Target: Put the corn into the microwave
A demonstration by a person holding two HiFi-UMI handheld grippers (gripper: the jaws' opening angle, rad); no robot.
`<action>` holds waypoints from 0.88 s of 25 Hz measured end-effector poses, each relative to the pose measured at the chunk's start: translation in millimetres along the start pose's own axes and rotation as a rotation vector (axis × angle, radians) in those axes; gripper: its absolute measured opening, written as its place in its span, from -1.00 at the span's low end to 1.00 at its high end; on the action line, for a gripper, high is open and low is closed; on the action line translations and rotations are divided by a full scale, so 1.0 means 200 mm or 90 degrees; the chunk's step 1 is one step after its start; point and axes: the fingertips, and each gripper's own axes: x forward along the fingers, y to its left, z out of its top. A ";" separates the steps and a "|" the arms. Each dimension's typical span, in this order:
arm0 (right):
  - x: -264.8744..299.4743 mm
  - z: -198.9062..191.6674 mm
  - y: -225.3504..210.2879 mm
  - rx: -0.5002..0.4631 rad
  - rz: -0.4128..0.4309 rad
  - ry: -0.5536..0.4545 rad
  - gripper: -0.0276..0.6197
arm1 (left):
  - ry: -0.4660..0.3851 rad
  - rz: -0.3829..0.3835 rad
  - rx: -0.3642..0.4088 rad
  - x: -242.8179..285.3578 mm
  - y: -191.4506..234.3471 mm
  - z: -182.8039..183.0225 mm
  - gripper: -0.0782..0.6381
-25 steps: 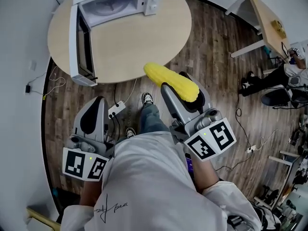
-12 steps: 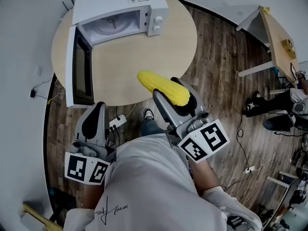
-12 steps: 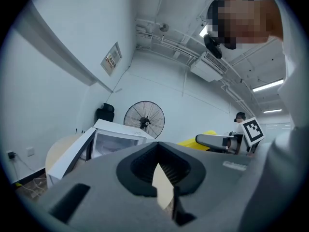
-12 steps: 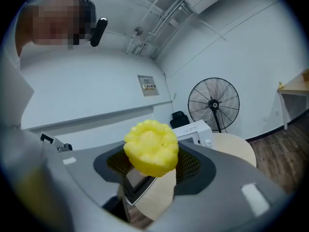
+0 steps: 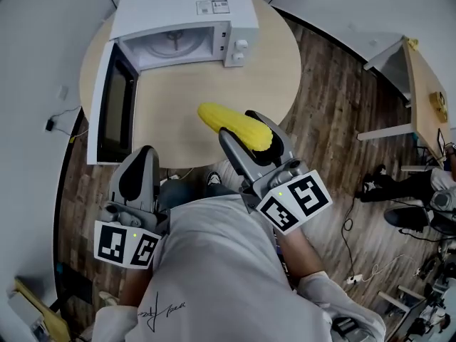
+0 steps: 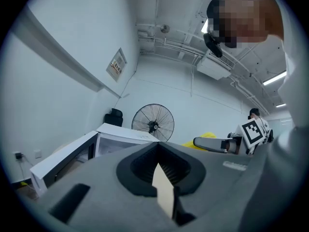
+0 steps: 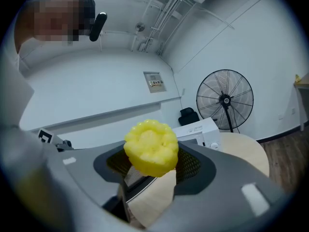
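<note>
your right tongs point(image 5: 241, 125) are clamped on the bright yellow cob of corn point(image 5: 219, 118), one grey finger on each side of its thick end. in the right gripper view the cob's round, knobbly tip sits square between the black pads and points straight ahead. from the head view the corn is in the air over the near part of the round, pale wooden counter point(image 5: 214, 77). its free end is aimed up and left, toward the white box-shaped microwave point(image 5: 182, 9). it is well apart from the oven and touches nothing but the tongs.

the microwave stands at the far side of the counter with its dark-windowed door point(image 5: 110, 109) swung fully open to the left. the white cavity point(image 5: 174, 41) shows, with a round glass plate on its floor.

your left tongs point(image 5: 144, 155) are drawn together to a thin slit with nothing between them. they sit at the counter's near edge, just below the open door in the head view. the left gripper view looks along them at the open door and a black standing fan point(image 6: 153, 122) against the white wall.

each gripper carries its black-and-white marker cube point(image 5: 293, 201) close to your white shirt. dark wood-plank floor point(image 5: 335, 120) lies to the right of the counter.
</note>
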 end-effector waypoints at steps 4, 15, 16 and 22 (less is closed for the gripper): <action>0.06 -0.02 -0.05 0.000 0.024 0.012 -0.11 | -0.007 0.020 0.006 0.01 -0.01 -0.01 -0.81; 0.23 -0.05 -0.08 0.002 0.051 0.024 -0.11 | 0.002 0.046 -0.002 0.07 0.04 -0.03 -0.81; 0.25 -0.05 -0.09 0.003 0.050 0.026 -0.11 | 0.004 0.046 -0.004 0.08 0.05 -0.03 -0.81; 0.37 -0.07 -0.16 0.014 0.041 0.037 -0.11 | 0.013 0.050 -0.017 0.16 0.12 -0.04 -0.81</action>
